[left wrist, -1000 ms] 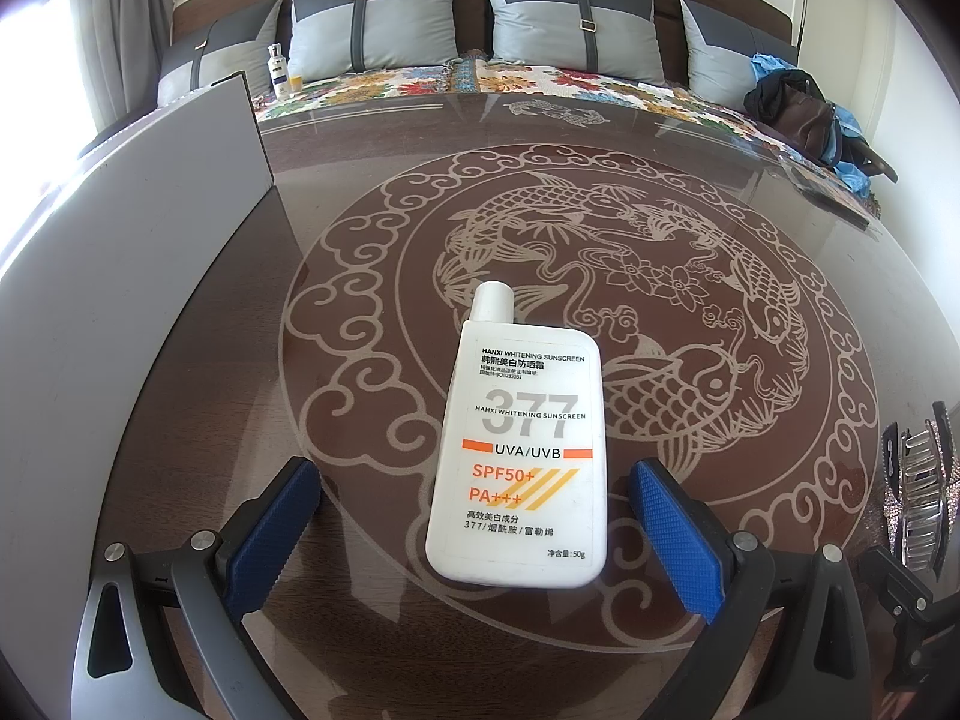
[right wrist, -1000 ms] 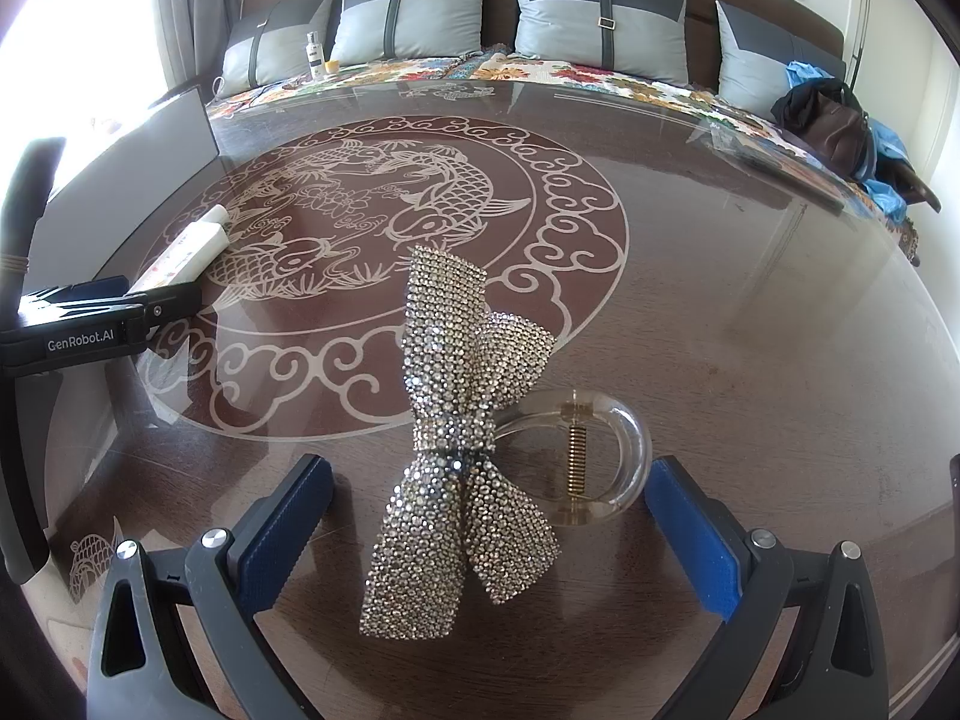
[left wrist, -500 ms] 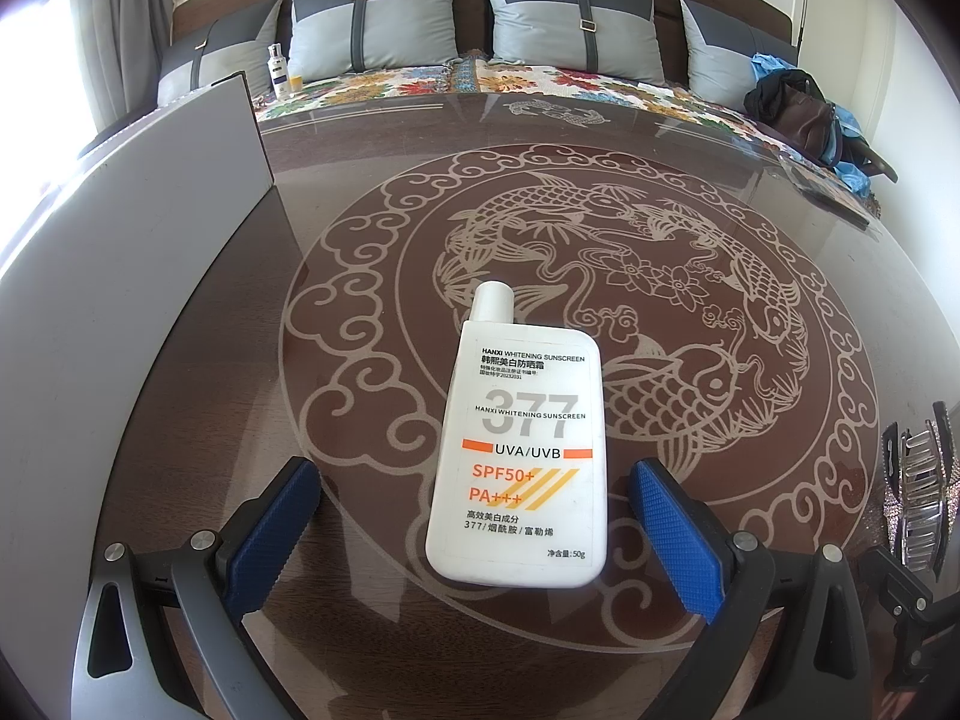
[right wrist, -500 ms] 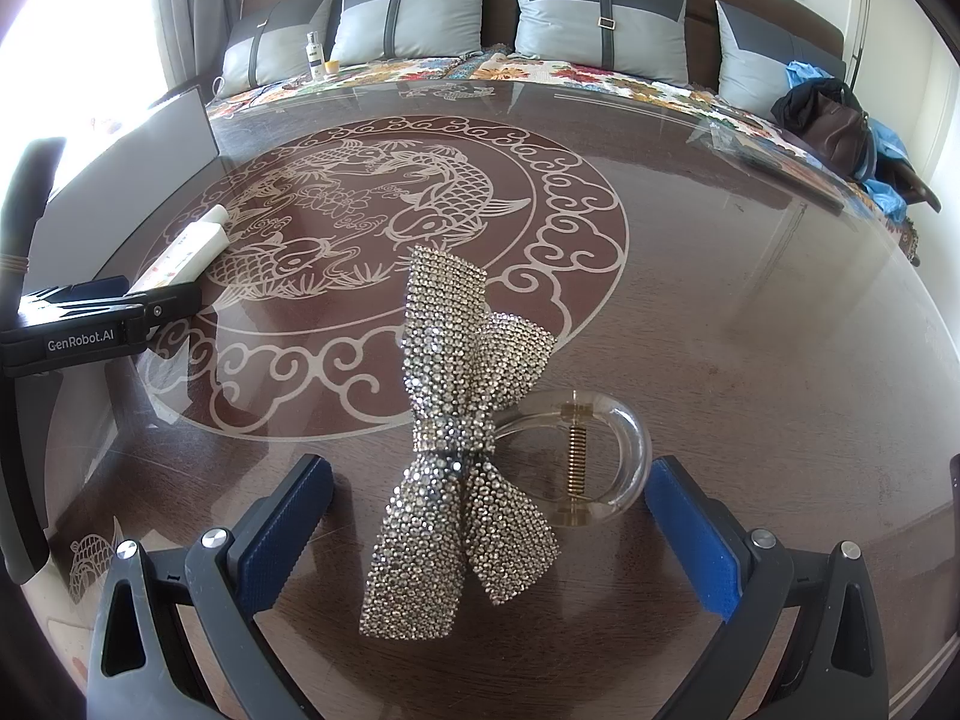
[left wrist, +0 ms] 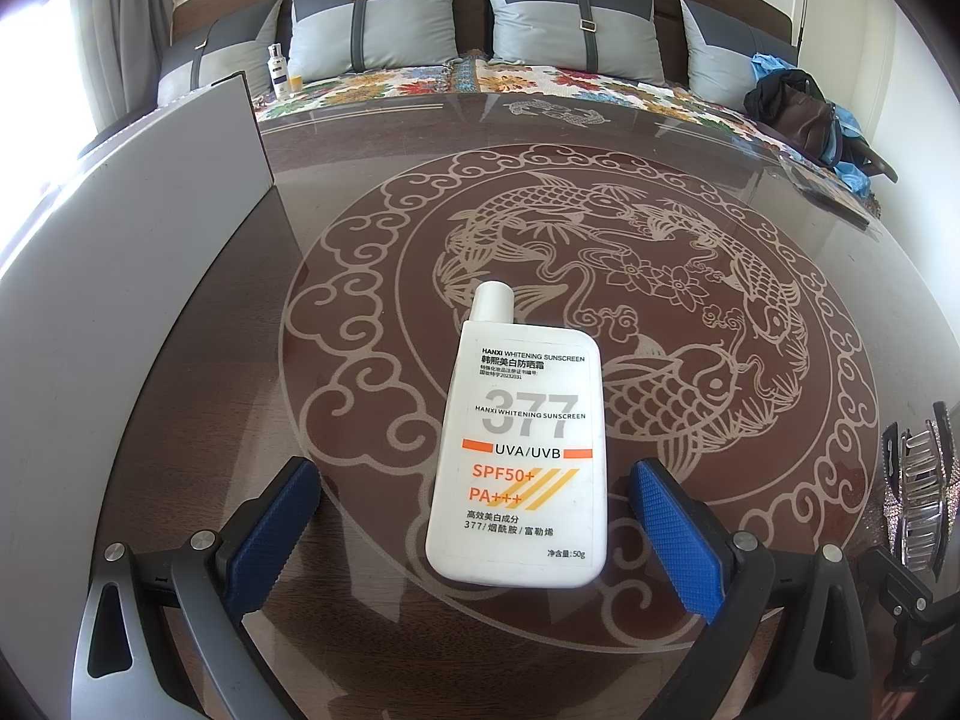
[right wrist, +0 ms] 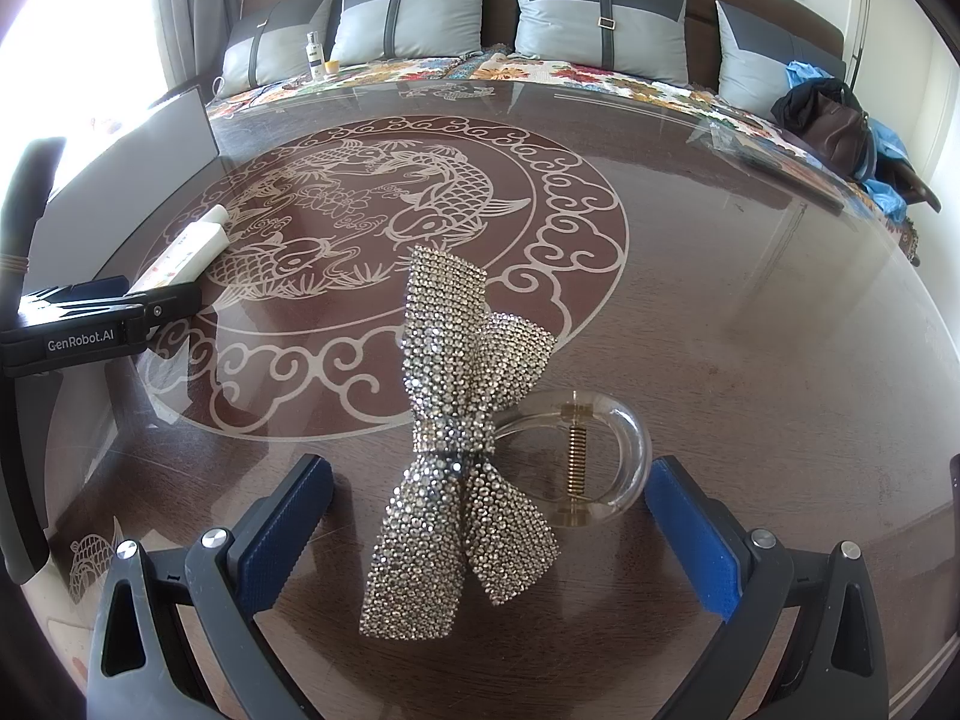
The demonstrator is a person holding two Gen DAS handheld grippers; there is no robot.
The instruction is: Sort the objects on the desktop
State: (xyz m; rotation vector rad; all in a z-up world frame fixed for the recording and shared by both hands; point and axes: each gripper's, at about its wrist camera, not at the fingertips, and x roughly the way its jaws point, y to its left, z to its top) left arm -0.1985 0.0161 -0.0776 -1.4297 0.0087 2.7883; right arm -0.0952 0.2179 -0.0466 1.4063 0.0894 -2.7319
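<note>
A white sunscreen bottle lies flat on the glass table, cap pointing away. My left gripper is open, its blue pads on either side of the bottle's lower half, apart from it. A rhinestone bow hair clip with a clear claw lies on the table. My right gripper is open, its pads flanking the clip without touching. The bottle also shows in the right wrist view, beside the left gripper's body. The hair clip shows at the right edge of the left wrist view.
A grey box stands along the table's left side; it also shows in the right wrist view. The round glass table has a fish pattern. A sofa with cushions, a small bottle and a dark bag lies behind.
</note>
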